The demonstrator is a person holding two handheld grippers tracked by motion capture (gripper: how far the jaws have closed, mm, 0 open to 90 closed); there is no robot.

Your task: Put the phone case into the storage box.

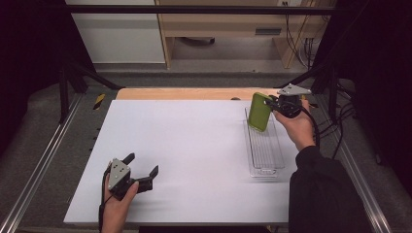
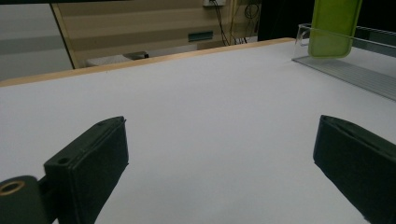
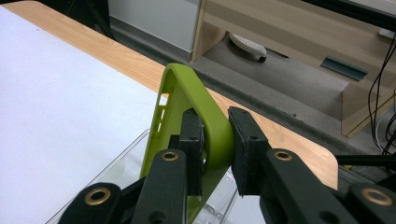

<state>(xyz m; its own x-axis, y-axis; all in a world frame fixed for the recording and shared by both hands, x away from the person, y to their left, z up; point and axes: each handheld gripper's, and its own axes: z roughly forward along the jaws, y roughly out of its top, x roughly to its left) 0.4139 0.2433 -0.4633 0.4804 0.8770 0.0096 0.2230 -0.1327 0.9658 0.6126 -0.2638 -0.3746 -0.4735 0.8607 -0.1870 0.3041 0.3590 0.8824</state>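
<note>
Phone case [image 1: 260, 112] hangs clamped by its edge in my right gripper [image 1: 273, 103], above the clear tray [image 1: 265, 156]. Setting it inside is what remains, I judge. My left gripper [image 1: 144, 171] rests wide open, holding nothing.

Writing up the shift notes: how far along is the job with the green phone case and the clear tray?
Done: the right gripper is shut on the green phone case, pinching one edge. In hand: the case hangs upright over the far end of the clear tray; whether it touches the tray I cannot tell. Left: the case is not yet released. The left gripper rests open on the white table.
</note>
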